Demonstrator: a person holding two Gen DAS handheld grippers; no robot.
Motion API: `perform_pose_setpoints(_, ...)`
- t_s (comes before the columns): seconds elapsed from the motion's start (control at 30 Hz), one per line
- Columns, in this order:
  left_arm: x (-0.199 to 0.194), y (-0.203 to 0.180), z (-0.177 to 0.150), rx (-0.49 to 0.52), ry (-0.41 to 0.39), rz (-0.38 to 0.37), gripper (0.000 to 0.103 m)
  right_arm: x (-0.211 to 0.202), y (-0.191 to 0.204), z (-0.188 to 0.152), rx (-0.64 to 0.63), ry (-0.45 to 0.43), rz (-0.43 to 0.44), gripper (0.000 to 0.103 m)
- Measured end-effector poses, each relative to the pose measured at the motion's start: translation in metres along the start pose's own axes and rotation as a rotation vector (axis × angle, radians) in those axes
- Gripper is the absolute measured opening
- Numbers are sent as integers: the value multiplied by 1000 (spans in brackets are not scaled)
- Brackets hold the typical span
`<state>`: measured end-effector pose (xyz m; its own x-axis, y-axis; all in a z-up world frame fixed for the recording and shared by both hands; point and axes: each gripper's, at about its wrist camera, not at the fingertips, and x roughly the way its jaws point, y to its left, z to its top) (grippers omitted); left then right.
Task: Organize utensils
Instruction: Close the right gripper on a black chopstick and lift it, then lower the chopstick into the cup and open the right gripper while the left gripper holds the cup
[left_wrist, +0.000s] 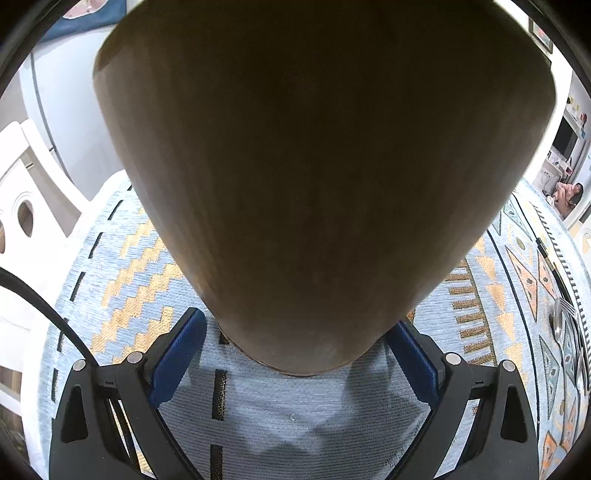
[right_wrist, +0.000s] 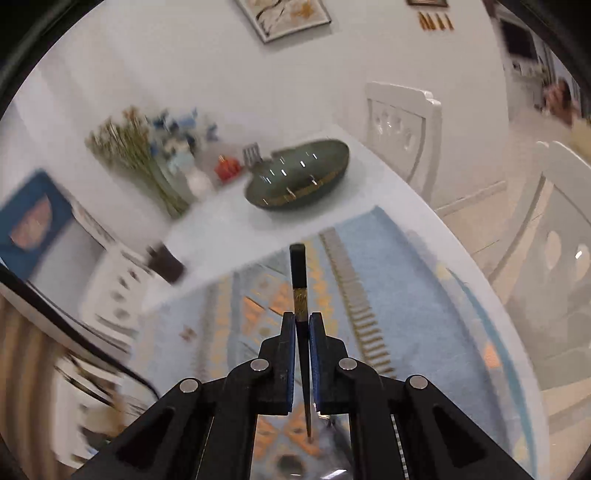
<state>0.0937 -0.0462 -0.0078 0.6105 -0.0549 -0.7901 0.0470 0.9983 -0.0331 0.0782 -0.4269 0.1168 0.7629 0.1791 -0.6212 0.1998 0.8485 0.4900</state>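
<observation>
Blue pads of the right gripper (right_wrist: 303, 317) are pressing together on a dark chopstick (right_wrist: 298, 280), clamping it near its gold-banded stretch. Its blunt black end is sticking out ahead of the fingers, and its thin tip is trailing back below them, above the patterned mat (right_wrist: 388, 266). The right view is blurring at its edges.

Beyond the mat, bare white bench (right_wrist: 229, 229) is lying open up to a dark oval dish (right_wrist: 299, 177), which is sitting near the far edge. A vase of dried flowers (right_wrist: 140, 151) and a small red item (right_wrist: 227, 168) are standing just left of the dish. White chairs (right_wrist: 406, 129) are ringing the bench's right side, apart from its rim.

Only the left view is showing the brown wooden holder (left_wrist: 295, 166), which is filling most of that picture and standing on the mat. The left gripper (left_wrist: 295, 354) is spread wide around the holder's base, with a blue pad (left_wrist: 177, 354) at each side; whether the pads are actually pressing it I cannot tell. Far right in that view, a fork and spoon (left_wrist: 561, 317) are lying on the mat near the bench edge, well apart from the holder.

Only the right view is showing the chopstick and the dish.
</observation>
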Motion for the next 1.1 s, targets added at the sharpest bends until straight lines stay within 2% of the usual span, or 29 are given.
perform_pose_setpoints(0.3,2,0,1,6,7,9,97,-14,68,23,-70,-67,120,6)
perform_pose_setpoints(0.5,1,-2,1,4,6,6,97,-24,125,37,-144,-82,248,7)
perform_pose_setpoints(0.63,1,-2,1,4,3,5,97,-46,176,44,-220,-117,347,7)
perform_pose_setpoints(0.8,-5,-3,1,6,-14,13,96,-66,233,35,-331,-133,469,7)
perform_pose_setpoints(0.97,-9,-9,-2,34,-33,29,90,-58,270,9,-397,-64,553,7)
perform_pose_setpoints(1.1,-5,-7,-1,26,-4,20,90,-32,288,-15,-434,36,570,7)
